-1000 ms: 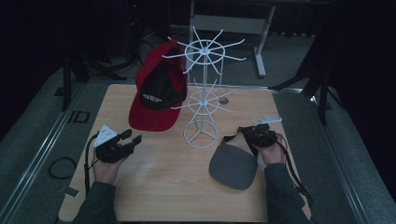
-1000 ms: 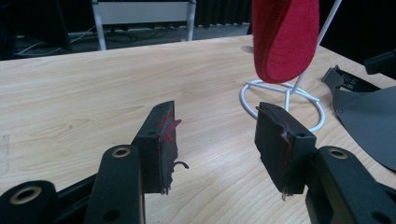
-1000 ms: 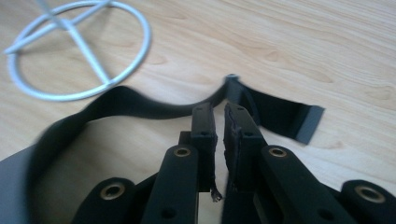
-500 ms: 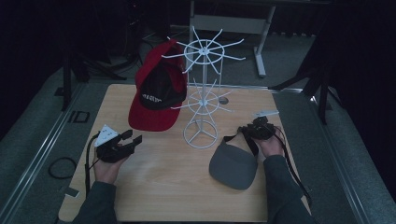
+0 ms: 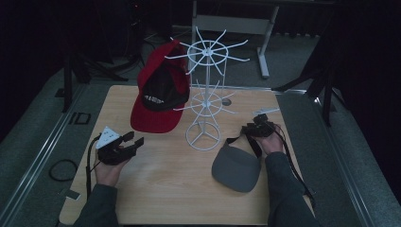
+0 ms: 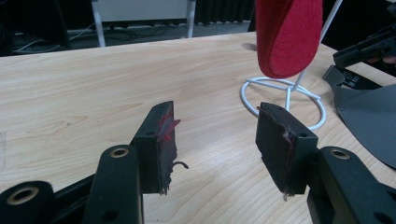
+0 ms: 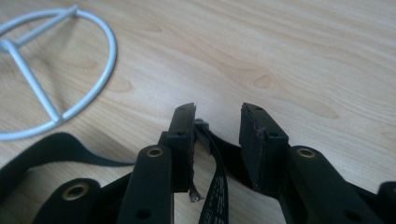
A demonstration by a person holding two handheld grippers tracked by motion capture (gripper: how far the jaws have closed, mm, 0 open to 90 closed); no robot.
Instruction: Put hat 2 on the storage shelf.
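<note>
A grey visor (image 5: 236, 165) lies flat on the wooden table (image 5: 161, 189), right of the white wire rack (image 5: 204, 94). Its black strap (image 7: 217, 186) runs loosely between the jaws of my right gripper (image 7: 217, 109), which have just been opening; the pads are not pressing on it. In the high view my right gripper (image 5: 247, 128) sits low at the visor's far end. A red cap (image 5: 158, 94) hangs on the rack's left side. My left gripper (image 6: 217, 112) is open and empty, resting at the table's left (image 5: 133, 142), pointed toward the rack's ring base (image 6: 280, 100).
The rack's ring base (image 7: 56, 70) stands just left of my right gripper. Its wire arms spread out at two heights. The red cap's brim (image 6: 289, 32) hangs over the table ahead of the left gripper. A small dark round mark (image 5: 227, 101) lies behind the rack.
My right gripper has shifted a little farther up the table by the visor's end, and its jaws have spread apart around the strap. The left gripper has stayed still.
</note>
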